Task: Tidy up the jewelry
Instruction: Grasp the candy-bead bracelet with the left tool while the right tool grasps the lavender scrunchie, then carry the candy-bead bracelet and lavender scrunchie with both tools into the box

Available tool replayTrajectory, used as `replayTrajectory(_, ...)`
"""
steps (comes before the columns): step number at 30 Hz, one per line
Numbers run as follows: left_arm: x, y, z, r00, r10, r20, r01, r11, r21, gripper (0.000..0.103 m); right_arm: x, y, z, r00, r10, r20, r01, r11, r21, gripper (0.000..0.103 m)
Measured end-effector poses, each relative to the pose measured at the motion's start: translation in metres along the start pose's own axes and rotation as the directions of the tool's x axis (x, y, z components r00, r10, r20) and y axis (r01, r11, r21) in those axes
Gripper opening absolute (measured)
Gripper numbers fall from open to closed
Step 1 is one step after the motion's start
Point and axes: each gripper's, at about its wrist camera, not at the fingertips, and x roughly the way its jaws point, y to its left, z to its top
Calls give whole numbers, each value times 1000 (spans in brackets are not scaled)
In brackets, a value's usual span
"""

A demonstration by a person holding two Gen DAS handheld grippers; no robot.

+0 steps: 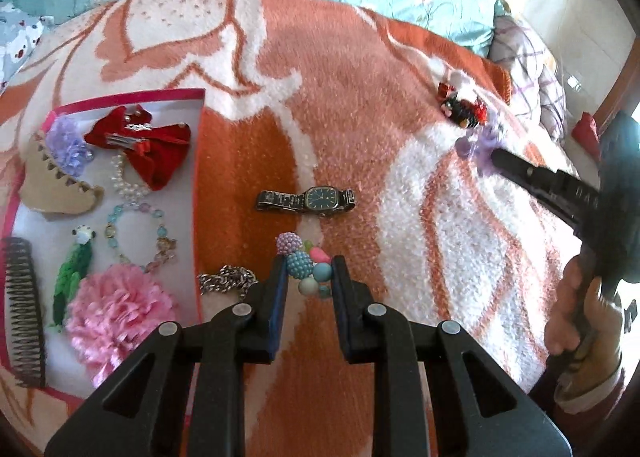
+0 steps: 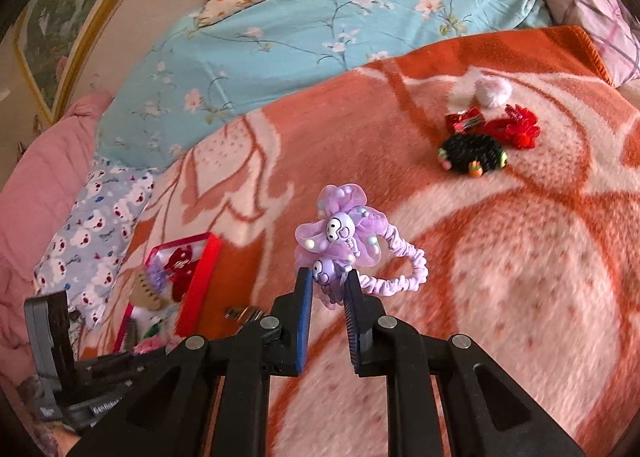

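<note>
My left gripper point(image 1: 310, 269) is shut on a cluster of pastel beads point(image 1: 308, 267) and holds it just over the orange and white blanket. A red-rimmed tray point(image 1: 192, 145) at the left holds a red bow point(image 1: 148, 145), a pink flower point(image 1: 116, 309), bead bracelets and clips. My right gripper point(image 2: 328, 281) is shut on a purple hair tie with a cartoon charm point(image 2: 340, 237). It also shows in the left wrist view point(image 1: 482, 147) at the right. A dark watch point(image 1: 308, 199) and a silver chain point(image 1: 228, 281) lie on the blanket.
A black hair tie point(image 2: 472, 155), red clips point(image 2: 516, 129) and a pale pompom point(image 2: 494, 91) lie far right on the blanket. Blue floral bedding point(image 2: 320, 25) and pillows lie beyond. A dark comb point(image 1: 22, 309) lies at the tray's left edge.
</note>
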Motion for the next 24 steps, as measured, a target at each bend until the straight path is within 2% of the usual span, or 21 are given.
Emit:
replayTrajectory(14, -56, 20, -13, 994, 2, 107, 3, 999, -43, 19, -8, 45, -28, 996, 84, -43, -85, 995, -45, 15)
replayTrajectory(24, -76, 55, -28, 990, 37, 133, -22, 993, -113, 19, -5, 77, -37, 989, 126, -76, -132, 988, -85, 15)
